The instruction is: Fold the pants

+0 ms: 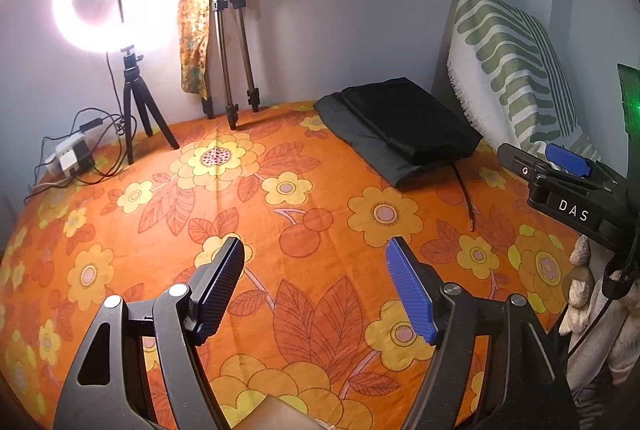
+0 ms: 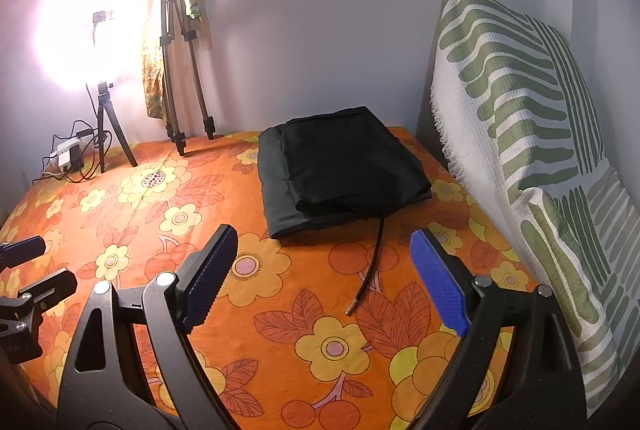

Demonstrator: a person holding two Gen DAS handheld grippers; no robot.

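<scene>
Pants (image 2: 344, 166) are lying folded in a dark stack at the bed's (image 2: 248, 310) far side by the pillow (image 2: 520, 110), both grippers (image 1: 316, 286) (image 2: 324, 278) hovering with jaws spread and empty, so folding is looking finished, next move likely just pulling back.

The pants (image 2: 344, 170) were black and lay folded into a thick flat packet on the bed (image 2: 280, 294), at its far side, close to the wall and near the pillow (image 2: 516, 134). Several layers were stacked, and the lowest layer stuck out at the left and front edge. A thin dark drawstring (image 2: 370, 266) came out from under the front edge and lay loose on the cover toward the front.
</scene>
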